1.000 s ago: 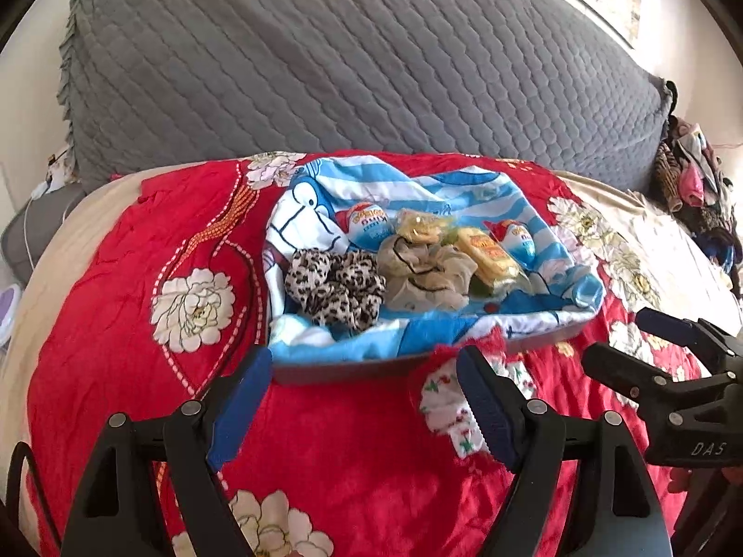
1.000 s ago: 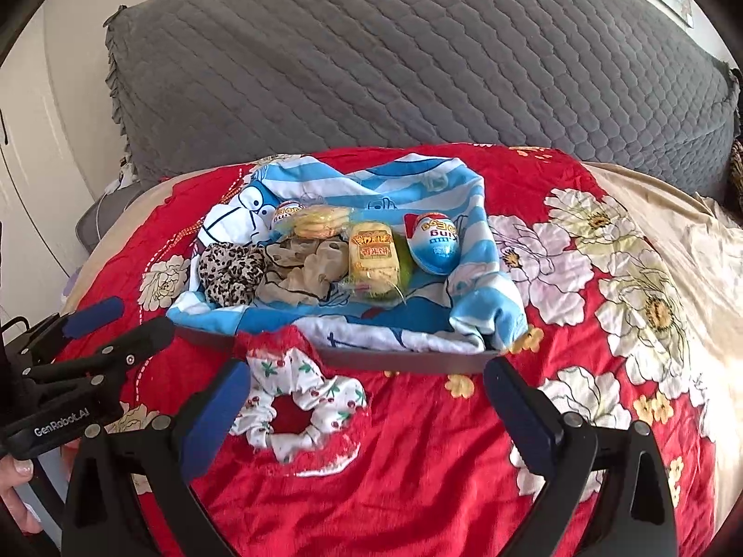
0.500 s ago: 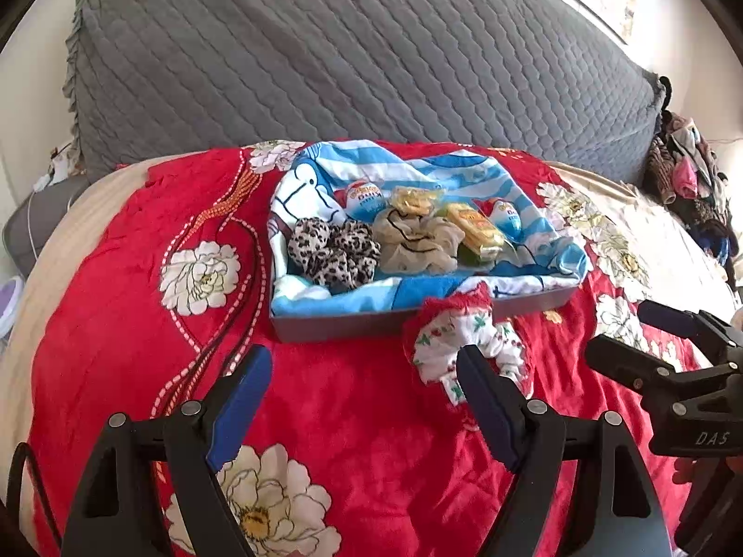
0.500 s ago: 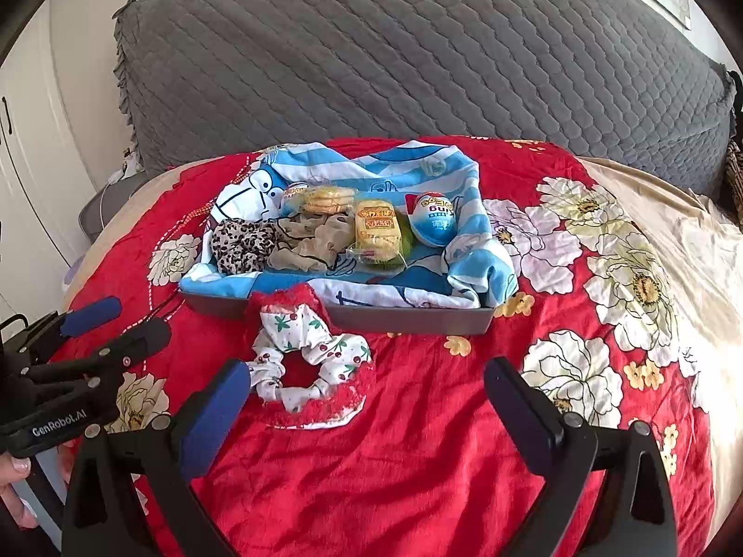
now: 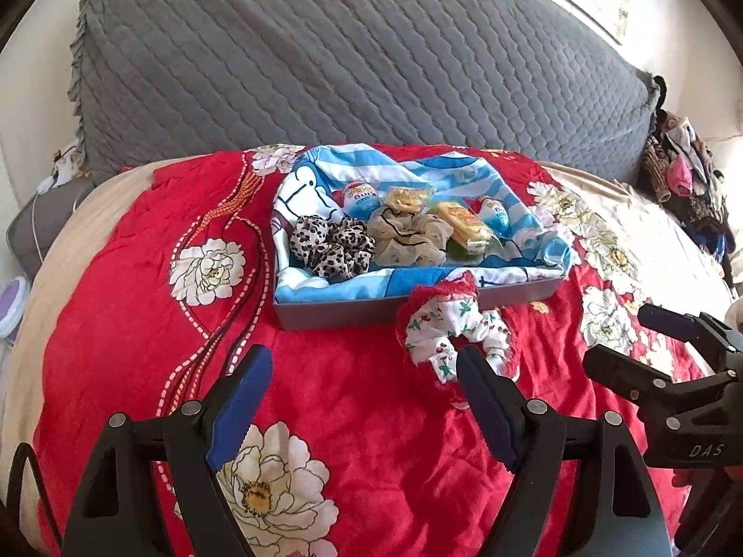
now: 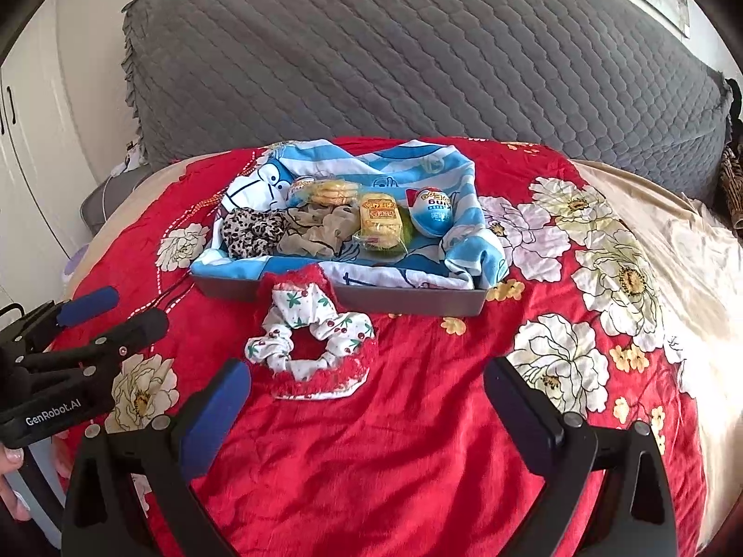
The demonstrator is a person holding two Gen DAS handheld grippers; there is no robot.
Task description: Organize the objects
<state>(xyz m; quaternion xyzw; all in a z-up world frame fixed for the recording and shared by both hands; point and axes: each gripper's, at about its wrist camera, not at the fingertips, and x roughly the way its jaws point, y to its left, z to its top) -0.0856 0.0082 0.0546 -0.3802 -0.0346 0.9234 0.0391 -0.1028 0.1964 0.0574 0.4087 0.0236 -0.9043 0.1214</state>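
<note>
The tray [image 6: 408, 299] front wall is partly hidden by the scrunchie [image 6: 311, 334]; the egg [image 5: 357, 197] lettering is too small to be read.

The left hand-held gripper [image 5: 364, 387] has a black plastic frame with two angled arms, each tipped with a long blue pad, and round silver screw heads at the pivots. A thin black cable loops at its lower left edge. Seen from the right wrist view, its side carries white lettering reading "GenRobot.AI". The right hand-held gripper [image 6: 367, 392] is built the same: black arms, blue pads, silver screws. From the left wrist view its body shows pale letters, apparently "DAS", though the print is small. Fingertips [image 6: 11, 457] with pale nails curl at the left gripper's handle.
</note>
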